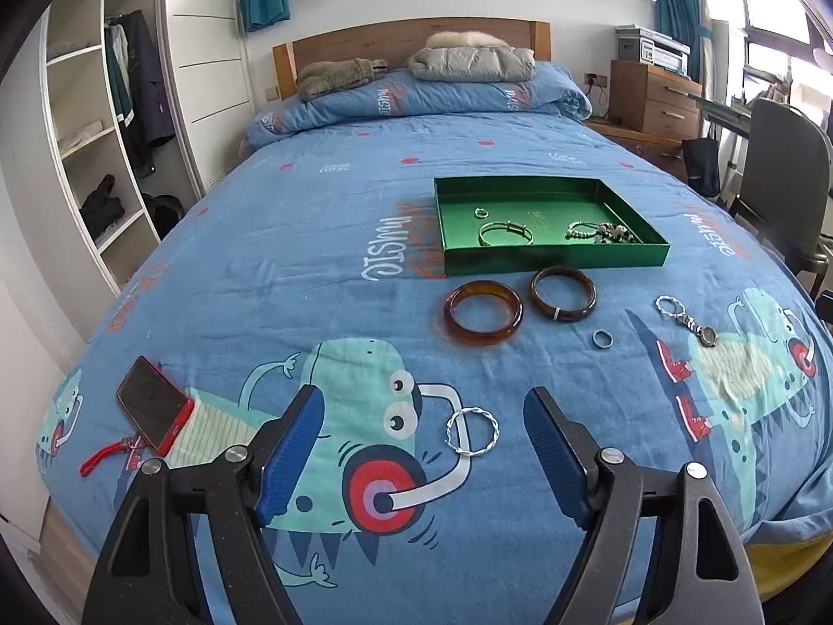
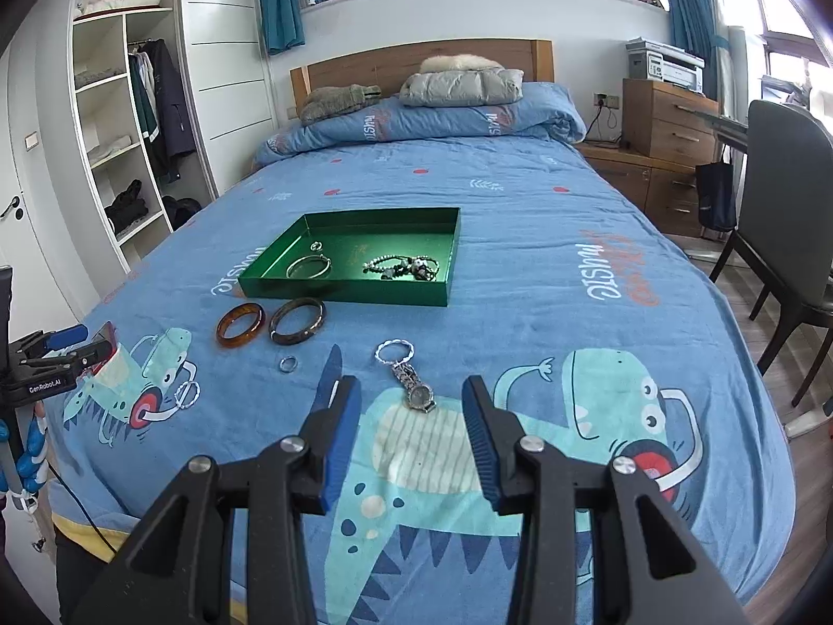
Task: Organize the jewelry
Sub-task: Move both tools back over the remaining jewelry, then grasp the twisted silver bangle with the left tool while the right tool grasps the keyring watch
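A green tray (image 1: 552, 259) (image 2: 338, 289) lies on the bed and holds a small ring, a silver bangle (image 1: 505, 233) and a beaded bracelet (image 1: 598, 232). In front of it lie an amber bangle (image 1: 483, 312) (image 2: 240, 332), a dark bangle (image 1: 563, 293) (image 2: 297, 320), a small ring (image 1: 603, 339) (image 2: 288, 364), a silver watch with a twisted ring (image 1: 687, 320) (image 2: 411, 380), and a twisted silver bangle (image 1: 472, 429) (image 2: 187, 395). My left gripper (image 1: 424, 406) is open, above the twisted bangle. My right gripper (image 2: 411, 390) is open, just before the watch.
A red phone (image 1: 153, 411) and a red strap lie at the bed's near left edge. A folded duvet and jackets lie at the head of the bed. A wardrobe stands to the left; a chair (image 2: 781, 198) and drawers stand to the right.
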A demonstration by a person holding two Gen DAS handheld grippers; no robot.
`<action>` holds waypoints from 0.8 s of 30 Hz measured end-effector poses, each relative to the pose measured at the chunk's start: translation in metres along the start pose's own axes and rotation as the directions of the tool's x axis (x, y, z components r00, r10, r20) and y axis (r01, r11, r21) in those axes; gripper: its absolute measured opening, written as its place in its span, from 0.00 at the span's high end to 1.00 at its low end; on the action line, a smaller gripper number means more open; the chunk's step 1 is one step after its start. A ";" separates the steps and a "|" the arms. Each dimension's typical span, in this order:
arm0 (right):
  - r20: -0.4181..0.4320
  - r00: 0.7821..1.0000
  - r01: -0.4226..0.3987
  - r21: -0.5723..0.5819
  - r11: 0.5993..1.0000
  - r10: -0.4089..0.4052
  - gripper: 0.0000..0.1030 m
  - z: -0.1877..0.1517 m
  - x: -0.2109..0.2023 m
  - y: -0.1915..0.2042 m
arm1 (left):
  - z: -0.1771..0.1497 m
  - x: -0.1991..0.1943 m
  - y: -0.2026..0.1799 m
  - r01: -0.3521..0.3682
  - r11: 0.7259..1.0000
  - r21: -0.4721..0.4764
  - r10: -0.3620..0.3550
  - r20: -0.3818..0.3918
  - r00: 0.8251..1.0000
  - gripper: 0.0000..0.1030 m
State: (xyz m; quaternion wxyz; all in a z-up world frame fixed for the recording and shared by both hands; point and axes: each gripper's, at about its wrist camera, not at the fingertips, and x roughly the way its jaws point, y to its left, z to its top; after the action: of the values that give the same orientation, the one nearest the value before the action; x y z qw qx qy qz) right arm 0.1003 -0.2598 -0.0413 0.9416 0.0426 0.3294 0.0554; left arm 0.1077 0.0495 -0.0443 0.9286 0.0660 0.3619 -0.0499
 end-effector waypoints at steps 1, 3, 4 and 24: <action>-0.007 1.000 -0.002 0.003 1.000 0.002 0.63 -0.002 0.004 -0.001 | -0.003 0.003 0.000 0.005 1.000 -0.002 -0.005 -0.004 1.000 0.21; -0.023 1.000 -0.007 0.010 1.000 0.007 0.63 -0.007 0.013 -0.003 | -0.009 0.011 0.001 0.017 1.000 -0.014 -0.017 -0.019 1.000 0.19; -0.029 1.000 -0.010 0.011 1.000 0.011 0.63 -0.009 0.016 -0.004 | -0.012 0.014 0.000 0.020 1.000 -0.018 -0.021 -0.025 0.999 0.19; -0.153 0.984 -0.096 -0.042 0.994 0.089 0.63 -0.017 0.107 -0.008 | -0.039 0.091 -0.018 0.015 0.999 -0.033 -0.020 -0.151 0.988 0.19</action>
State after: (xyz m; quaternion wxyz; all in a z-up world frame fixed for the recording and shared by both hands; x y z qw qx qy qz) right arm 0.1732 -0.2530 -0.1213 0.9112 0.0304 0.3958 0.1102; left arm 0.1459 0.0340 -0.1357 0.8990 0.0516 0.4324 -0.0471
